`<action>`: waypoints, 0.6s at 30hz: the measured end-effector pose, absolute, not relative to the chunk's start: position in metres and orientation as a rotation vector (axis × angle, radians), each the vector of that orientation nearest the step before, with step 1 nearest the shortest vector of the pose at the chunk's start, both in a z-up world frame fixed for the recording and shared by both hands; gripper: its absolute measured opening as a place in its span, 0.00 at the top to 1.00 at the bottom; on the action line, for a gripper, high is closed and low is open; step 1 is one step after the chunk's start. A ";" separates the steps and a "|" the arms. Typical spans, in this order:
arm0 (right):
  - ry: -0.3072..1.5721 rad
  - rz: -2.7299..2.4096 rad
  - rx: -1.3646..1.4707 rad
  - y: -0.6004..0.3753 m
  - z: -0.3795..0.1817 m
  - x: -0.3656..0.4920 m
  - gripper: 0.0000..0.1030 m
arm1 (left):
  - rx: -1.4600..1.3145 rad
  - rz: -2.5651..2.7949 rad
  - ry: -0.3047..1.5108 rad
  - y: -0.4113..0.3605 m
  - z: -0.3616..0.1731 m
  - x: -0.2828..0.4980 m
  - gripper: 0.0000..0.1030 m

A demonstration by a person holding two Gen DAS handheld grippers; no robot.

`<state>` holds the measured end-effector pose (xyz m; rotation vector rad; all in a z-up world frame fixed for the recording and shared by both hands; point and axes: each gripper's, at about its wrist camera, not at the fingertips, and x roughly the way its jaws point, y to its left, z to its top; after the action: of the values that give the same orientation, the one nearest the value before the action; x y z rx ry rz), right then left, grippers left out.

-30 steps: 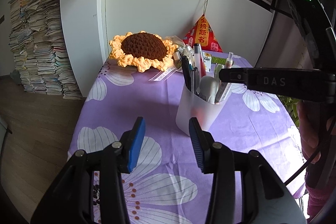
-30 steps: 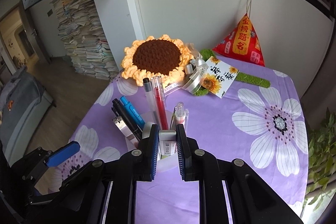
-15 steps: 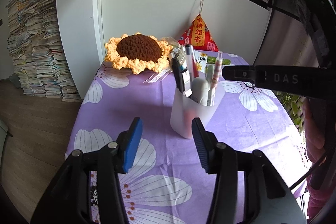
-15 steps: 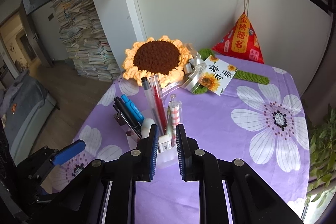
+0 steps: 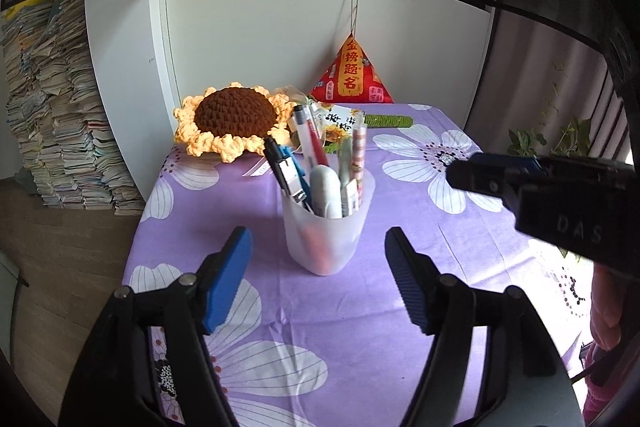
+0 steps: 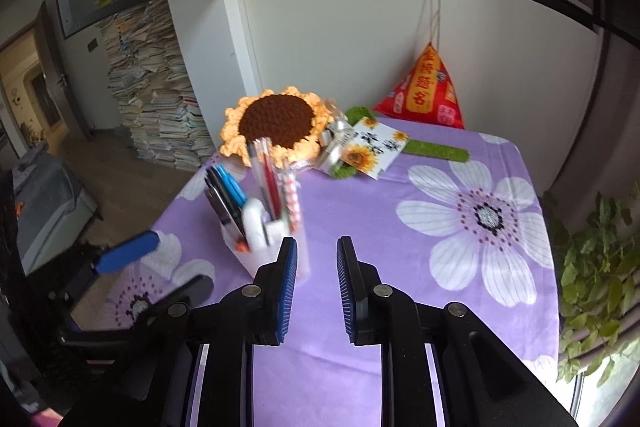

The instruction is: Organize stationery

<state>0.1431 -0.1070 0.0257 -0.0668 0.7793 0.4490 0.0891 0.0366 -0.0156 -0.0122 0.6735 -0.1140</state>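
Translucent white plastic pen cup [image 5: 323, 233] stands loaded on the purple flowered bench [image 5: 400, 227]; left gripper [image 5: 318, 279] gapes empty before it, right gripper [image 6: 316, 281] parted, holding nothing.

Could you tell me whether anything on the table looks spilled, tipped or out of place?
Nothing stands out: the pen cup stands upright on the purple tablecloth, pens inside, and no stationery lies loose around it.

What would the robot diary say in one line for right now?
left tool: open, empty | right tool: open, empty | pen cup: upright, full, on purple cloth, untouched
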 end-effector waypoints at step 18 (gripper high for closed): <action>0.756 0.312 0.074 -0.192 0.025 0.103 0.36 | 0.073 -0.110 0.668 -0.020 0.005 0.064 0.18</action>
<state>0.1029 -0.1916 0.0251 0.0744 0.7557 0.3117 0.0642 -0.0204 0.0051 0.0726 0.6681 -0.1103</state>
